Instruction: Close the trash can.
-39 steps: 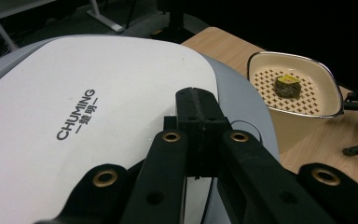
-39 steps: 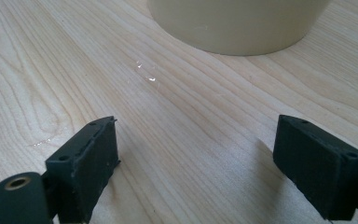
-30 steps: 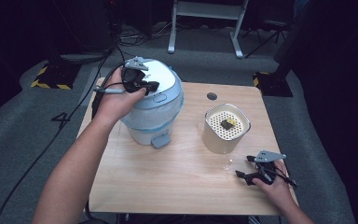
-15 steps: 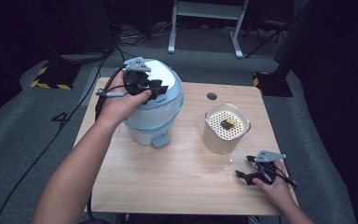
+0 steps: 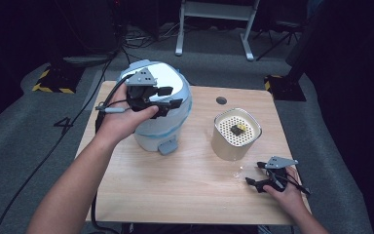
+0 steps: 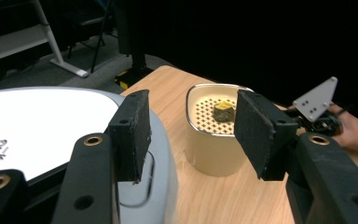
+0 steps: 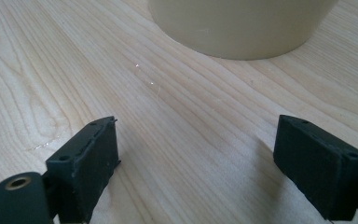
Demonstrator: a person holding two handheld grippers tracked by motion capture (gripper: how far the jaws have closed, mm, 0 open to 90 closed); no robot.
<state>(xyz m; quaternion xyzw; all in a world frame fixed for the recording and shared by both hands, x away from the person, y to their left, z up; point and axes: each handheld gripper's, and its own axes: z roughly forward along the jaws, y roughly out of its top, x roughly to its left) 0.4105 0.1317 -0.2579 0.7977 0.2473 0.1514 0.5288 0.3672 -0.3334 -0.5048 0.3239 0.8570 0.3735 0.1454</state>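
The left gripper point(image 5: 168, 97) is held over the top of the rice cooker point(image 5: 158, 114), at its right side, and its jaws have just been opening: a second earlier they were shut on the lid, and now they stand apart with nothing between them. In the left gripper view the two pads point(image 6: 133, 133) are seen separated, the white lid point(image 6: 42, 126) lying below and behind the left one, untouched, and the cream pot point(image 6: 214, 140) showing through the gap farther off. The hand has also been drawn slightly to the right across the cooker compared with the earlier pictures. From this it is judged that the lid has been pressed down or let go and that the work on the cooker is finished or nearly so; the lid appears closed. The pot stands on the table point(image 5: 175, 195) well to the right of the cooker, a perforated tray with a small dark and yellow block point(image 5: 237, 129) set in its mouth. The right gripper point(image 5: 260, 176) is rested on the table near the front right corner, just short of the pot, its jaws wide apart and empty.
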